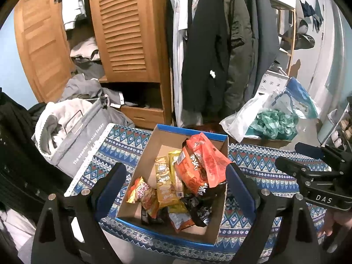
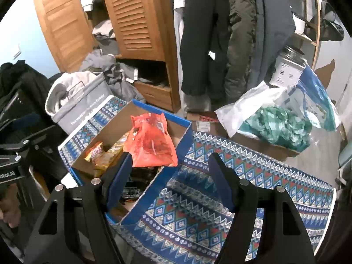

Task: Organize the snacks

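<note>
Where a blue patterned cloth [image 2: 220,209] covers the surface, a cardboard box [image 1: 154,154] sits holding snack packets [image 1: 167,182] and an orange bag [image 1: 206,158]. Behind the box stand a louvered wooden wardrobe [image 1: 125,28] and hanging coats [image 1: 211,44]. Left claw [image 1: 176,189] and right claw [image 2: 170,180] both gape apart, holding nothing.

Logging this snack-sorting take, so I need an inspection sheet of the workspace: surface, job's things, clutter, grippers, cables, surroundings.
Surface: patterned blue cloth.
Job's things: cardboard box with blue rim holds snack packets; orange bag on top.
Clutter: grey laundry basket; white plastic bag with green material.
Grippers: left gripper open over the box; right gripper open, empty.
Cables: nothing seen.
Surroundings: wooden louvred wardrobe, hanging coats.
</note>
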